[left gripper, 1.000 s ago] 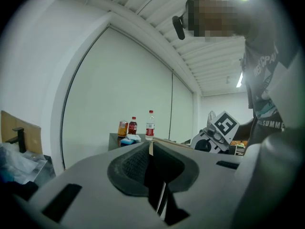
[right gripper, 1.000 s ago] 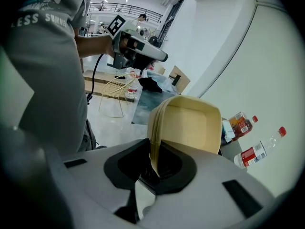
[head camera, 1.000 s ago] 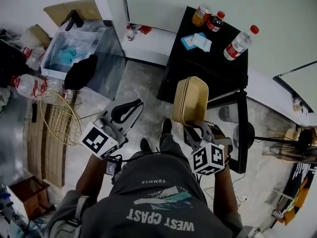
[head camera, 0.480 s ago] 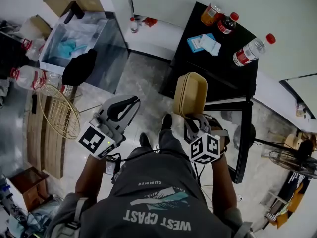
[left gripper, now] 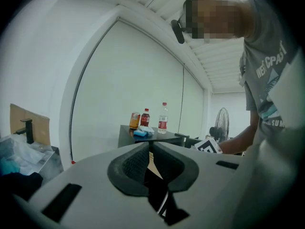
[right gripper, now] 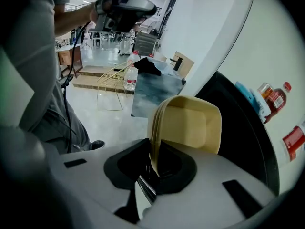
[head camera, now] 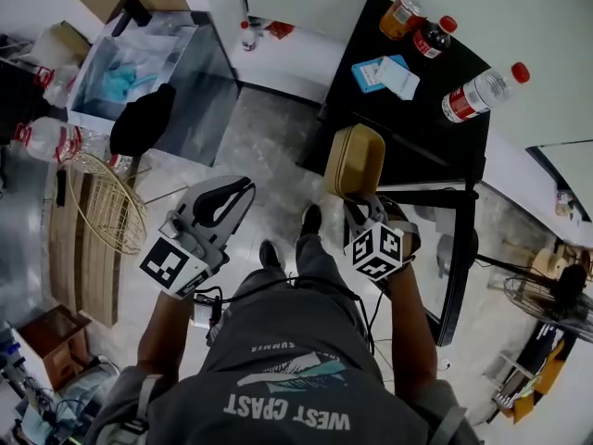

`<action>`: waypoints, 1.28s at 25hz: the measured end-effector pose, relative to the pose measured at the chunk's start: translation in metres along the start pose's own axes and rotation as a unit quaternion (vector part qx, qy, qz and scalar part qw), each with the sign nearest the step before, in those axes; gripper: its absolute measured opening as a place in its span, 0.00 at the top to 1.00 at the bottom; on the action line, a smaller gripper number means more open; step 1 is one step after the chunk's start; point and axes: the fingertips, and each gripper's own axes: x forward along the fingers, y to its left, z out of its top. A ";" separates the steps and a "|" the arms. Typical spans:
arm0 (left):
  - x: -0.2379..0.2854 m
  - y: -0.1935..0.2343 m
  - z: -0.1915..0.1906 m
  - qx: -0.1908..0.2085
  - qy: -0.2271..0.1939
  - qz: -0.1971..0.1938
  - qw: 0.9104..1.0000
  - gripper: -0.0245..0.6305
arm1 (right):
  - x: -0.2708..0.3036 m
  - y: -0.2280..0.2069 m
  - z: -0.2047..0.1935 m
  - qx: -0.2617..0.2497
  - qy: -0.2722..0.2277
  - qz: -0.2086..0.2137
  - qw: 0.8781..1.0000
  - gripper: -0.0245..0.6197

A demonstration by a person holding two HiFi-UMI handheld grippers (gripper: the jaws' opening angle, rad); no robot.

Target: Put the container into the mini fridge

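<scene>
My right gripper is shut on the lower edge of a tan, rounded container, held upright in front of the black mini fridge. In the right gripper view the container rises from between the pads of that gripper, with the fridge's black side just right of it. The fridge door stands swung out toward me on the right. My left gripper hangs to the left over the floor, shut and with nothing in it.
On the fridge top stand a water bottle, a dark soda bottle, a can and a blue pack. A glass box with a black cloth, a wire basket and a fan flank me.
The right gripper has carried the container lower and a little forward toward the fridge front. The left gripper has stayed shut at the left.
</scene>
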 end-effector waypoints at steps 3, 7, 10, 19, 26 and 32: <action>-0.002 0.005 -0.003 0.011 -0.005 0.003 1.000 0.90 | 0.016 -0.005 -0.009 0.004 0.006 -0.002 1.000 0.87; -0.003 0.007 -0.008 0.012 0.003 0.006 1.000 0.90 | 0.039 -0.008 -0.021 0.007 0.013 -0.001 1.000 0.87; -0.003 0.009 -0.010 0.017 0.004 0.006 1.000 0.90 | 0.057 -0.009 -0.031 0.010 0.021 0.007 1.000 0.87; 0.001 0.014 -0.018 0.006 0.021 0.013 1.000 0.90 | 0.101 -0.020 -0.050 0.012 0.031 0.015 0.999 0.87; 0.007 0.015 -0.029 -0.012 0.045 0.017 0.999 0.90 | 0.131 -0.032 -0.066 0.016 0.046 0.009 0.999 0.87; 0.009 0.017 -0.034 -0.017 0.051 0.020 0.998 0.90 | 0.153 -0.038 -0.076 0.012 0.059 0.002 0.998 0.87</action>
